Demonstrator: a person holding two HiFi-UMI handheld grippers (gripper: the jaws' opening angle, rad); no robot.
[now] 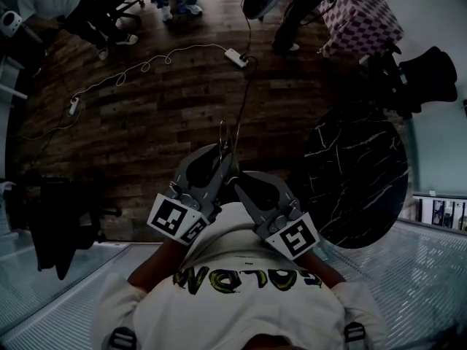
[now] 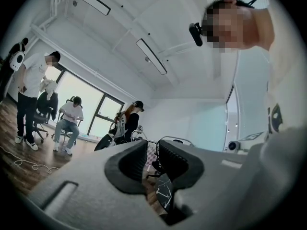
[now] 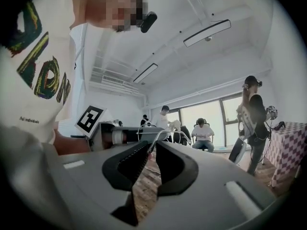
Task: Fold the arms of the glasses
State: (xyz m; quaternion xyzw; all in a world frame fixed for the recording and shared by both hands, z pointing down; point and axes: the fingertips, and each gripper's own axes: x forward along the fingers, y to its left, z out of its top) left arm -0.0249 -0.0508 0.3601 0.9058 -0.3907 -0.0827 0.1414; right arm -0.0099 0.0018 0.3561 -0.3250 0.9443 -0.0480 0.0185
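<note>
Two grippers, head view: you hold your left gripper (image 1: 225, 155) and your right gripper (image 1: 239, 184) close in front of your chest, their tips angled toward each other.
Glasses, head view: the thin wire glasses (image 1: 232, 138) hang in the air at the two tips. They rest on no surface, with the wooden floor (image 1: 146, 115) below.
Surroundings, head view: a round black marble table (image 1: 357, 173) stands to your right, and a white power strip (image 1: 236, 57) lies on the floor well beyond the grippers.
Left jaws, left gripper view: your jaws are drawn close, with only a slim slot between the ribbed pads. A thin wire of the frame crosses at the tips and looks pinched there.
Glasses, left gripper view: a wire arc (image 2: 177, 138) curves off to the right from the jaw tips.
Background, left gripper view: the marble table shows through the slot lower down.
Right jaws, right gripper view: your jaws stand slightly apart in a narrow wedge. A thin wire arm of the glasses runs in at the tips, but the pads do not visibly press on it.
Glasses, right gripper view: the wire frame (image 3: 170, 131) spans from just past your tips across to the left gripper, whose marker cube (image 3: 89, 119) shows at the left.
</note>
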